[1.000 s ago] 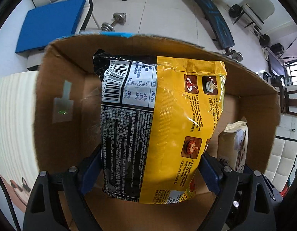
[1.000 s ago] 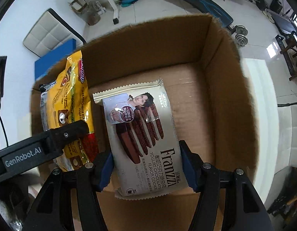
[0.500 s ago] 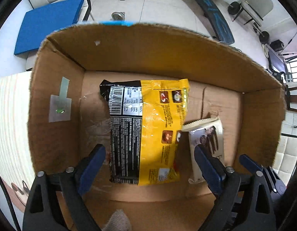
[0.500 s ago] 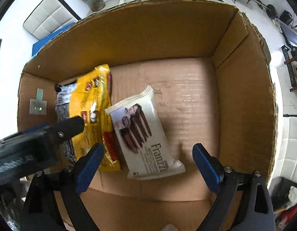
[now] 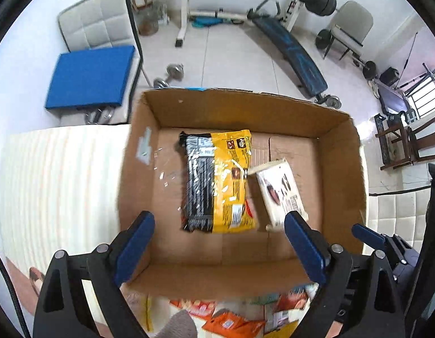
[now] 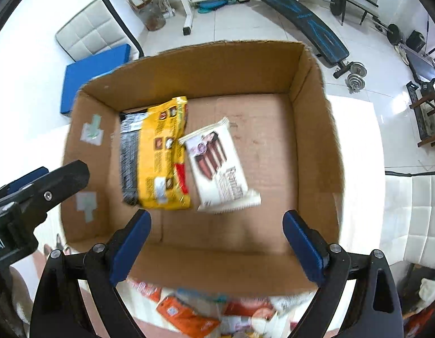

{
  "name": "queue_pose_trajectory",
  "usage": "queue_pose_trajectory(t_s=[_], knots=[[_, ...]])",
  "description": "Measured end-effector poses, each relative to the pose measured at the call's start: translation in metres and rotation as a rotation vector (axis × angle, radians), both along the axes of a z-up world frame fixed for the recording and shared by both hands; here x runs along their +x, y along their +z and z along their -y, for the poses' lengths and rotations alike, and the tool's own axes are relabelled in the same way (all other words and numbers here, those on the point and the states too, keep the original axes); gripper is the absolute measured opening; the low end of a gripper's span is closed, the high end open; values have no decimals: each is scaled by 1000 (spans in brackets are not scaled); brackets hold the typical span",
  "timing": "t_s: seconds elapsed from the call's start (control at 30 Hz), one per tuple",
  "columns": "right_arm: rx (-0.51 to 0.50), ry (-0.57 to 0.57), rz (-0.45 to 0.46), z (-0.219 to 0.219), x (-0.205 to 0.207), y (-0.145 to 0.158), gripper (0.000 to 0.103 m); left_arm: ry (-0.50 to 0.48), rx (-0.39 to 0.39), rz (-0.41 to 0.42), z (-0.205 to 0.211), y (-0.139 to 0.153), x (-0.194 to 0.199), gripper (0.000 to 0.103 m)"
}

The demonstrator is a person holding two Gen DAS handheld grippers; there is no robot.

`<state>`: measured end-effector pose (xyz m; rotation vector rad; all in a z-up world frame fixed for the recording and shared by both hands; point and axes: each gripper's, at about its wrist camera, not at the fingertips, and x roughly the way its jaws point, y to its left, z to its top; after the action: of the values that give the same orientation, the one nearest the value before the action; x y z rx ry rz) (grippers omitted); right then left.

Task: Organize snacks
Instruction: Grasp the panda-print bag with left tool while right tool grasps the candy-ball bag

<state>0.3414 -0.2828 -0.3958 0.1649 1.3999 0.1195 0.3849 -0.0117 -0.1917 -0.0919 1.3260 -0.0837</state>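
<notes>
— What is your surface (image 5: 57, 186) carrying?
— You have a pale, striped top with an open cardboard box (image 5: 341, 174) standing on it. At the box's near side a heap of loose snack packets (image 6: 186, 317), mostly orange, lies on the surface.
— And past it?
— White tiled floor (image 5: 231, 59) with a dumbbell (image 5: 169, 76) lying on it.

- The left gripper (image 5: 217, 233) hangs above the cardboard box (image 5: 341, 174), jaws spread wide with nothing between them.
- On the box floor lies a yellow-and-black snack packet (image 5: 217, 186).
- A white biscuit packet (image 5: 282, 194) lies just to its right, their top corners touching.
- More snack packs (image 5: 234, 318) lie blurred below the box's near wall.
- Part of the right gripper (image 5: 386, 248) shows at the right edge.
</notes>
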Motion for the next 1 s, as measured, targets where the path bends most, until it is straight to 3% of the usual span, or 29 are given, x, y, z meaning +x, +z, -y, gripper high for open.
queue_pose_trajectory(t_s=[0.2,0.33,0.53,0.83,1.0], knots=[[29,-15,2,9,-58,20,97,17,49,75,-6,15,-59,94],[56,-38,-35,17,-95,9,97,13,90,76,-8,-2,-96,94],[105,-65,-95,18,-132,-33,96,-29,124,-31,-11,-65,-128,94],[140,-97,-140,8,-124,-100,80,-135,168,-131,5,-148,-126,94],[134,-112,-148,2,-117,-122,79,-210,191,-159,18,-177,-120,94]])
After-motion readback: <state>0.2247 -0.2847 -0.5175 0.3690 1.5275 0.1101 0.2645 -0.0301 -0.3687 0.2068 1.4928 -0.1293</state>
